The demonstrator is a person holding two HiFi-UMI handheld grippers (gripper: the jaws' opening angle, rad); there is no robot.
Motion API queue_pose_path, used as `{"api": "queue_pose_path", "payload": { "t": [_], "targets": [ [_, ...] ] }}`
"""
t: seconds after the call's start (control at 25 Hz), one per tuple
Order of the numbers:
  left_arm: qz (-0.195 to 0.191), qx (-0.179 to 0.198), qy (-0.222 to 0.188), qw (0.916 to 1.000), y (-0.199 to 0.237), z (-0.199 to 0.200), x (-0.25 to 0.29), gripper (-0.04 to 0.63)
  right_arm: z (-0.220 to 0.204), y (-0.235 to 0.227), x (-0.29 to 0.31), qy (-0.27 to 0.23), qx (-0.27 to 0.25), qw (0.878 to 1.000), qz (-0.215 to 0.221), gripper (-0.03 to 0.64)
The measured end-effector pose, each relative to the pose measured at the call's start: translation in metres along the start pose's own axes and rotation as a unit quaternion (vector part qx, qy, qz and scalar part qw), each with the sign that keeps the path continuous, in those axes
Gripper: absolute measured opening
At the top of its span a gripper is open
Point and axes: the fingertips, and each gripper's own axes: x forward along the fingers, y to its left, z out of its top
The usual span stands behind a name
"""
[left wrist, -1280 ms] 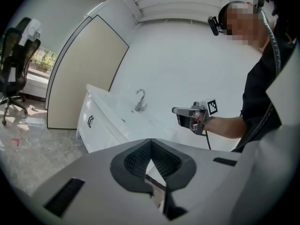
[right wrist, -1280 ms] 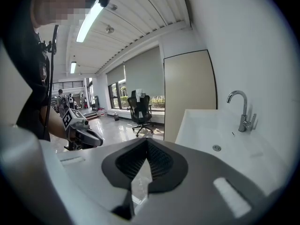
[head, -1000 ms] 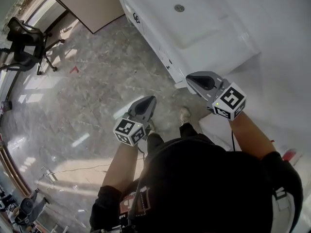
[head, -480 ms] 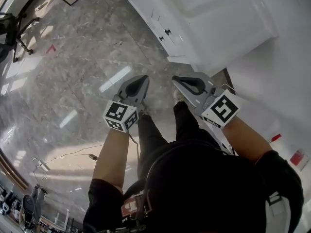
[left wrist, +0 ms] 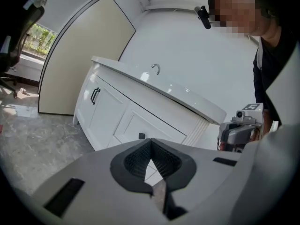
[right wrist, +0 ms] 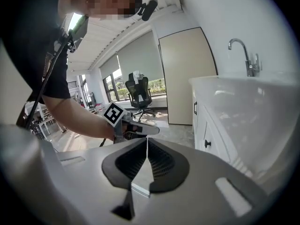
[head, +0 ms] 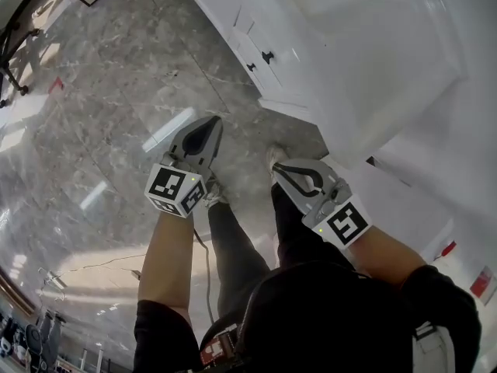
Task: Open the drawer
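I am in the approach step, and the drawer is not yet touched. I am holding my left claw (head: pixel 210 124) and my right claw (head: pixel 279 171) out over the stone floor (head: pixel 116 92), in front of the white cabinet (head: pixel 233 22) and apart from it. Both claws are closed, each with its ribbed pads meeting tip to tip and nothing between them.

The drawer (left wrist: pixel 159 128), as I am reading it, is the inset panel on the cabinet's front, toward the fluted right corner and just under the counter's edge. It is carrying a small dark knob (left wrist: pixel 141 135) and is sitting flush, so it is shut. A door with a bar handle (left wrist: pixel 95 95) is standing toward the cabinet's left edge, and I am not counting that one as the target.

For the next move I am judging that one claw needs to spread its jaws, travel to the cabinet's front and line up with the knob so a pad sits on each side of it. Then it needs to close on the knob and draw straight back, away from the front. The right claw is nearer the cabinet's right corner and looks the likelier one, though either could reach. The knob is small, so a skewed closing could slip off it.
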Motion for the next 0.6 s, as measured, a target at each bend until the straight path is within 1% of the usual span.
{"api": "queue_pose_path", "payload": {
  "t": [0.12,0.32,0.44,0.52,0.6],
  "targets": [
    [-0.006,0.005,0.005,1.0000,0.022,-0.008,0.020,-0.002,-0.024,-0.016,0.011,0.004,0.022,1.000,-0.011,-0.003],
    [-0.023,0.024,0.040,0.9986,0.046,-0.032,0.057,-0.002,-0.058,-0.030,0.030,0.003,0.026,0.999,-0.019,-0.003],
    [-0.050,0.026,0.054,0.9970,0.047,-0.039,0.082,-0.001,-0.073,-0.038,0.039,0.007,0.035,0.999,-0.024,-0.003],
    [-0.066,0.029,0.061,0.9955,0.046,-0.041,0.101,0.016,-0.075,-0.043,0.043,0.003,0.038,0.999,-0.025,-0.003],
    [-0.074,0.027,0.067,0.9947,0.047,-0.040,0.120,0.054,-0.074,-0.048,0.044,0.000,0.036,0.999,-0.025,-0.003]
  ]
}}
